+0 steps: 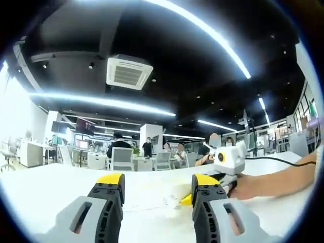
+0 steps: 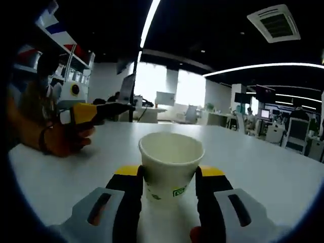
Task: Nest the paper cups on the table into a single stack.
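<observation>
The right gripper (image 2: 169, 185) clamps one upright paper cup (image 2: 171, 164) just above the white surface (image 2: 263, 162). The left gripper (image 1: 158, 190) hangs open and empty over it. No stack is visible, so nesting appears largely undone.
</observation>
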